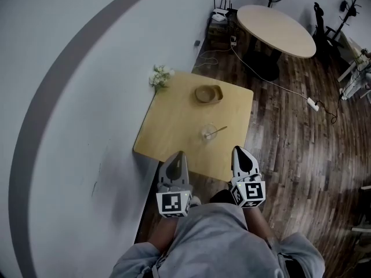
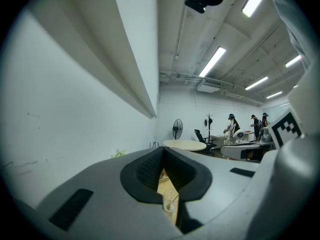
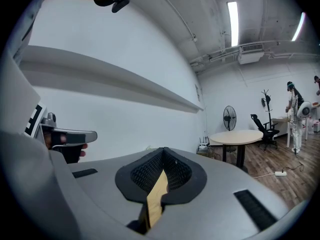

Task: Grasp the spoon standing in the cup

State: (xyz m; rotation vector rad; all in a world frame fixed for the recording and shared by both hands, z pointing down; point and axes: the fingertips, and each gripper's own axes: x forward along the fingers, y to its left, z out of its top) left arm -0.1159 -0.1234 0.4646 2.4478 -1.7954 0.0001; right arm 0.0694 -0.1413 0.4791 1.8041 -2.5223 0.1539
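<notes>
A small clear glass cup (image 1: 208, 133) stands upright on a light wooden square table (image 1: 174, 120), a little toward the table's near right part, apart from the edges. A thin pale spoon (image 1: 219, 131) stands in it, bowl end down inside the glass, handle leaning out over the rim toward the right. Cup (image 2: 170, 204) and spoon (image 2: 175, 199) appear small in the left gripper view.
</notes>
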